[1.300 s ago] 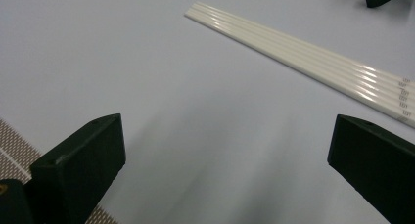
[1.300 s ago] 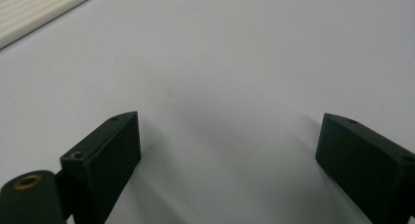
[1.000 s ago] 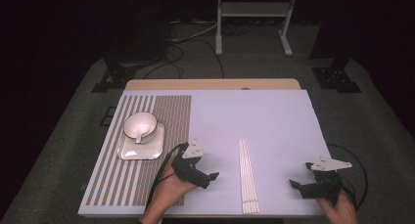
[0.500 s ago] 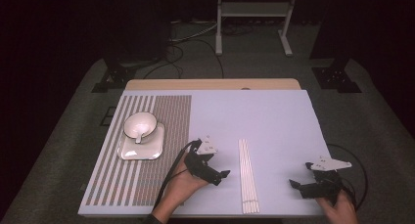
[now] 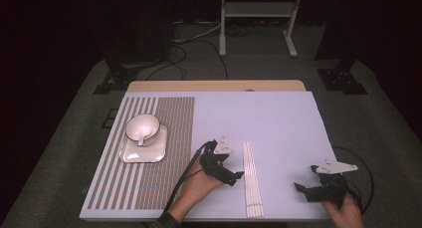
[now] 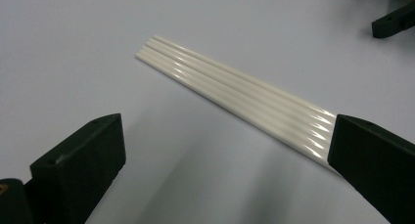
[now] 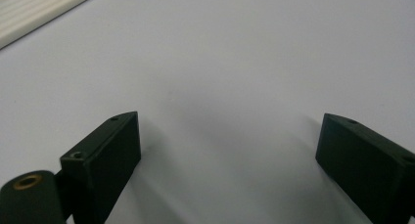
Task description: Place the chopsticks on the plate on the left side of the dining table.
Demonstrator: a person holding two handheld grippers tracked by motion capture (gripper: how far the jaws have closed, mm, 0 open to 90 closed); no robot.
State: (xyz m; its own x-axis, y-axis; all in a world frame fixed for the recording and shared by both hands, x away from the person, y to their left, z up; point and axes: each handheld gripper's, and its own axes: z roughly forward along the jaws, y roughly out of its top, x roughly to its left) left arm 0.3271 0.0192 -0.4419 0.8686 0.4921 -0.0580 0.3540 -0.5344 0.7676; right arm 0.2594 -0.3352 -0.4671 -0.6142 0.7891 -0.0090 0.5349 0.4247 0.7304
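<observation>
A: Where are the sticks [image 5: 251, 179]?
B: Flat on the bench [image 5: 278, 118], a tight white row near the front edge, running from 12 to 6 o'clock.
A: And the left gripper [image 5: 233, 177]?
B: Just beside them at their 9 o'clock, jaws spread wide and holding nothing (in its own view one jaw overlaps the near end of the sticks [image 6: 235, 93]).
A: The right gripper [image 5: 304, 189]?
B: Well apart at 3 o'clock, also wide open over bare bench.
A: Anything else?
B: A bowl [image 5: 142, 128] on a plate [image 5: 154, 151] at 10 o'clock.
</observation>
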